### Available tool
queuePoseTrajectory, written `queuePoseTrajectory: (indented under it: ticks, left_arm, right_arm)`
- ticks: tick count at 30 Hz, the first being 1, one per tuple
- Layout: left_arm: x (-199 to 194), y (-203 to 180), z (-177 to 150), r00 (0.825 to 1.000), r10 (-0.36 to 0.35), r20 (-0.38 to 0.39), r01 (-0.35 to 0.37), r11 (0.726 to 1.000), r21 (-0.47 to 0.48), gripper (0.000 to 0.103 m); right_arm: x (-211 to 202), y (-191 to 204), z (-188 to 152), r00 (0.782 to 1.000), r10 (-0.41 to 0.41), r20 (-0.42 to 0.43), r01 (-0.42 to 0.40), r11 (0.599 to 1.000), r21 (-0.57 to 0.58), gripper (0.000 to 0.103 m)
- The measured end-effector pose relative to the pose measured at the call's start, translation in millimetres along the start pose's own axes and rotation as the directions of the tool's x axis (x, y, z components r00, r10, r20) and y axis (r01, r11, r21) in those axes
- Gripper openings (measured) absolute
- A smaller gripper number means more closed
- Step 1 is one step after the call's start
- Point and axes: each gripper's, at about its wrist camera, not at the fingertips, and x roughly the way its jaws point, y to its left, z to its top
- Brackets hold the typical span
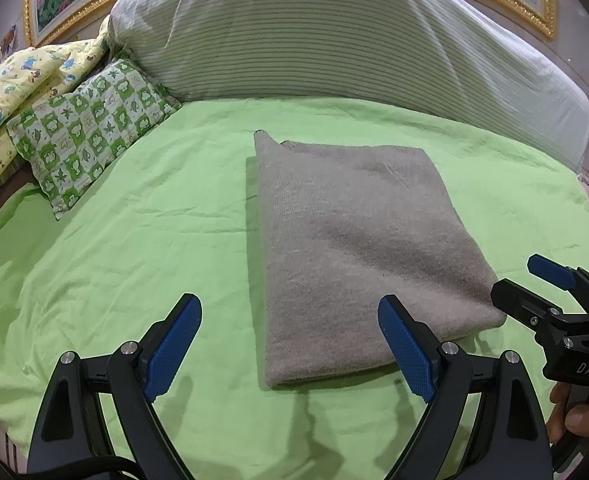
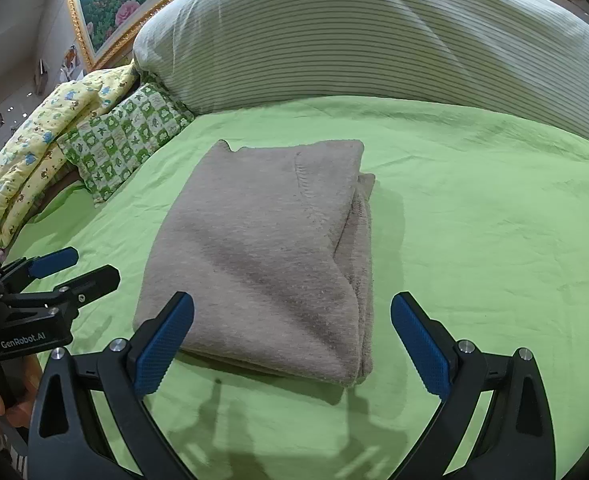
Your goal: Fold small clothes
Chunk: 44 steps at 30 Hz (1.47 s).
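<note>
A folded grey-brown knit garment (image 1: 358, 248) lay mid-bed on the green sheet (image 1: 134, 220). The left gripper (image 1: 290, 344) and right gripper (image 2: 292, 344) hovered at its six-o'clock edge, jaws spread wide, holding nothing.

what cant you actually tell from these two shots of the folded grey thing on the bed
- What kind of garment it is: both views show only the folded outside.
- Its underside: hidden against the green sheet.
- How many layers: only the right wrist view shows the stacked edge, too soft to count.
- The framed picture: blocked by the striped pillow.
- The person: just fingers at the frame edge.
</note>
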Motion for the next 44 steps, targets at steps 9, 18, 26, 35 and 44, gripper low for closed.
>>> queuePoseTrajectory:
  ticks: [9,18,26,35,44]
  left_arm:
    - [3.4,-1.4,3.2,1.0,-0.005,-0.009,0.005,1.0,0.007,0.091]
    - [7.4,-1.3,7.5,1.0,-0.007,-0.017,0.007,1.0,0.004,0.091]
    - [10.6,-1.5,7.7,1.0,-0.007,-0.027,0.007,1.0,0.009,0.091]
    - [14.4,1.2,8.5,0.999,-0.007,-0.042,0.007,1.0,0.004,0.091]
    - [16.8,3.9,9.7,0.999,-0.008,-0.05,0.008,1.0,0.0,0.091]
  right_arm:
    - [-1.2,-4.6,0.3,1.0,-0.003,0.005,0.003,1.0,0.012,0.099]
    - [3.2,-7.3,3.5,1.0,0.001,-0.004,-0.001,1.0,0.017,0.099]
    - [3.6,-7.4,3.2,1.0,0.002,-0.006,-0.001,1.0,0.021,0.099]
    - [4.5,-6.0,2.5,1.0,0.001,-0.007,-0.001,1.0,0.021,0.099]
    - [5.4,-4.7,2.5,1.0,0.002,-0.008,-0.002,1.0,0.023,0.099]
